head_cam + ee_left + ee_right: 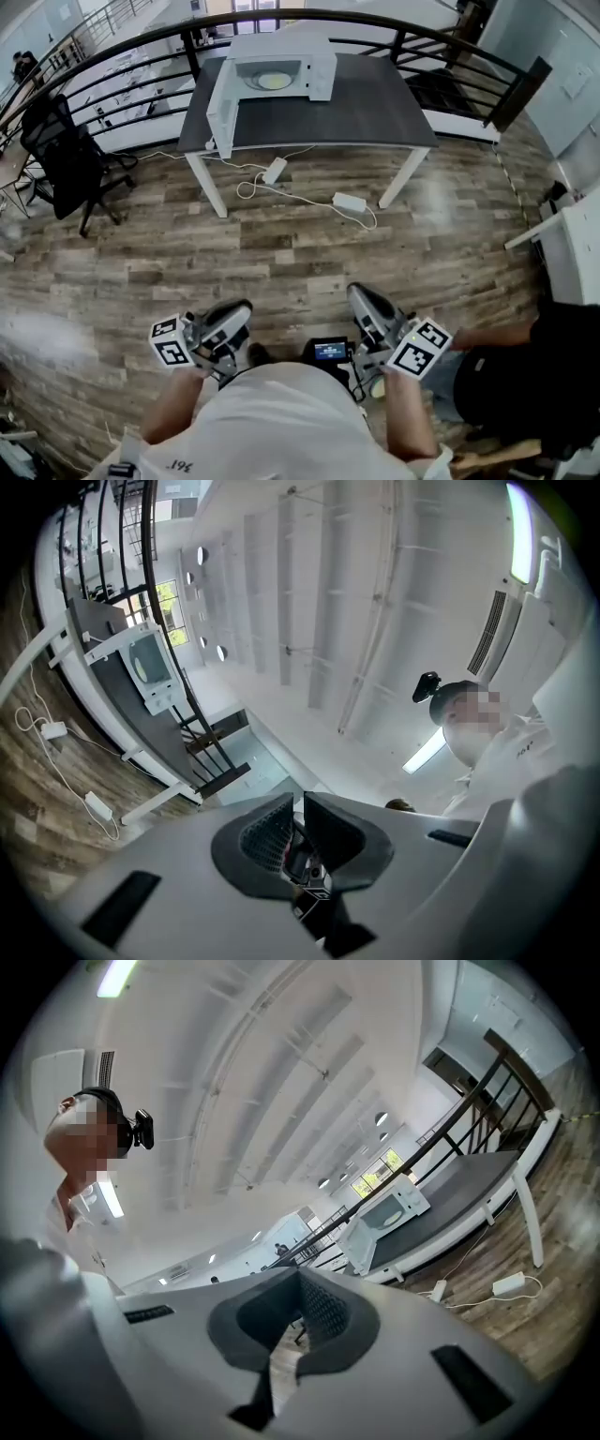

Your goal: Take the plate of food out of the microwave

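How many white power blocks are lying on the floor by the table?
2. One power block lies below the table's front edge, left of centre; the other nearer us, rightward. The table may hide more.

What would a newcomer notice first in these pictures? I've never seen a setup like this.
At the top of the head view, a white microwave sits on a dark table with its door swung open and a plate of yellow food inside. Nearest the camera, the person holds the left gripper and the right gripper over the wood floor, well short of the table. A black office chair stands at the left.
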Available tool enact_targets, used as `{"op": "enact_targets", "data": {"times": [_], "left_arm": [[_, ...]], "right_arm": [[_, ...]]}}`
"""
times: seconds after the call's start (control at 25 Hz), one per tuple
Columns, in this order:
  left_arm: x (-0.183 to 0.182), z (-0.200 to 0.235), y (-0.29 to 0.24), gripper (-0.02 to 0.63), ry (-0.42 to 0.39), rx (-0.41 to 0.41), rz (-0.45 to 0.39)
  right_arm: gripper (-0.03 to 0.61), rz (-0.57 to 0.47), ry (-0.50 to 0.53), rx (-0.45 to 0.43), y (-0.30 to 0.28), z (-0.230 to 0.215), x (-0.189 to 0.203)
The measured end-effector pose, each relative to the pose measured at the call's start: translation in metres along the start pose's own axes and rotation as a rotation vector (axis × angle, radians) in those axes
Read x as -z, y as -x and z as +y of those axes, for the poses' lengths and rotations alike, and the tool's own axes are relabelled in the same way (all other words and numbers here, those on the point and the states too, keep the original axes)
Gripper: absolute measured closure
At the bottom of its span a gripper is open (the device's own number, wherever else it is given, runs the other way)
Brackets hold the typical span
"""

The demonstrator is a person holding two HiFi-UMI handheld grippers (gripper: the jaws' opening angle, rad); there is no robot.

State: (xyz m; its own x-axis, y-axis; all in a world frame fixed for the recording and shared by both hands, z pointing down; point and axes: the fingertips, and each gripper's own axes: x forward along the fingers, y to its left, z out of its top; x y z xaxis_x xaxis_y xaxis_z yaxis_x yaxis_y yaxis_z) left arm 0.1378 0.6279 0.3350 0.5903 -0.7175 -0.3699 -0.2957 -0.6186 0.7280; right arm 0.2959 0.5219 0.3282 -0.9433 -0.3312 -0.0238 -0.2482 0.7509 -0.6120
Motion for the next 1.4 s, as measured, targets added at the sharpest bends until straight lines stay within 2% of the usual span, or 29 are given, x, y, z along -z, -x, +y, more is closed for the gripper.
{"op": "enact_targets", "data": {"times": [0.12,0.16,0.4,0.6,0.8,1.0,1.08,1.16,1.4], "left_arm": [[-0.001,0.005,-0.001,0.574,0.038,-0.006,-0.004],[-0.003,0.005,-0.001,0.594,0.046,-0.01,-0.006],[-0.022,0.011,0.0,0.609,0.022,-0.011,-0.026],[-0.027,0.011,0.002,0.609,0.053,-0.005,-0.011],[-0.019,0.02,-0.001,0.609,0.061,-0.01,-0.002],[-0.024,0.024,0.004,0.609,0.093,-0.006,-0.011],[-0.026,0.025,0.007,0.609,0.097,-0.002,-0.008],[-0.029,0.025,0.012,0.609,0.102,0.001,-0.003],[-0.032,0.027,0.022,0.609,0.108,0.003,0.007]], "right_arm": [[0.589,-0.005,0.005,0.025,0.002,-0.002,-0.001],[0.589,-0.005,0.009,0.033,0.002,-0.002,-0.002],[0.589,-0.005,0.053,0.047,-0.017,-0.011,-0.015],[0.589,0.015,0.053,0.112,-0.025,-0.012,-0.018],[0.589,-0.012,0.0,0.107,-0.02,-0.024,-0.015],[0.589,-0.018,0.013,0.112,-0.025,-0.02,-0.011],[0.588,-0.024,0.017,0.119,-0.027,-0.018,-0.01],[0.56,-0.027,0.019,0.129,-0.031,-0.014,-0.008],[0.56,-0.033,0.019,0.149,-0.035,-0.013,0.002]]}}
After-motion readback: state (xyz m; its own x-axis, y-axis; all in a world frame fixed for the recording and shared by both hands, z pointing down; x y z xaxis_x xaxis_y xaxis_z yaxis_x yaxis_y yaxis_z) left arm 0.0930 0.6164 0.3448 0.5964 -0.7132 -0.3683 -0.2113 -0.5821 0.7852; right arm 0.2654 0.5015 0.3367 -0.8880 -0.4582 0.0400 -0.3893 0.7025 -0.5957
